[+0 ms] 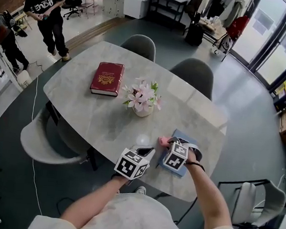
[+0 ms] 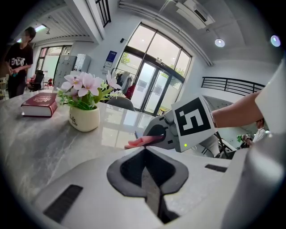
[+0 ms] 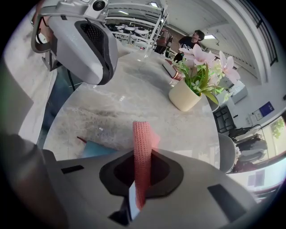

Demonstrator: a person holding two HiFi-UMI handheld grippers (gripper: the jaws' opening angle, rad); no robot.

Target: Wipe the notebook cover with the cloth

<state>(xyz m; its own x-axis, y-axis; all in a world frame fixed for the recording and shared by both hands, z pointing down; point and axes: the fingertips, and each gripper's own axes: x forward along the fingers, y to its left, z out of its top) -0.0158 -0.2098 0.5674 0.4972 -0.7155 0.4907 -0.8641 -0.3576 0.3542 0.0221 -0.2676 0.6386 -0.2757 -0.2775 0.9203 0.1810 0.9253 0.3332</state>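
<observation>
Grey marbled table stood in a wide room with glass doors, and I leaned over its near edge. My right gripper had its jaws clamped on the cloth, a pink knitted strip that stood up between them and poked past the tips. The notebook, blue-covered, lay flat at the table's near right edge, directly beneath that gripper. In the right gripper view only one blue corner showed, low and to the left of the jaws. Whether the cloth touched the cover I could not tell.

My left gripper hung just beside the right one, on its left, over bare table off the notebook's left edge. Its jaws were pressed together with nothing between them. Its camera looked across at the right gripper and the pink tip jutting from it.

Farther up the table, a cream pot of pink flowers stood near the middle, well apart from the notebook. A red book lay beyond it toward the far left. Grey chairs ringed the table, and a person in a black shirt stood on the floor at the far left.
</observation>
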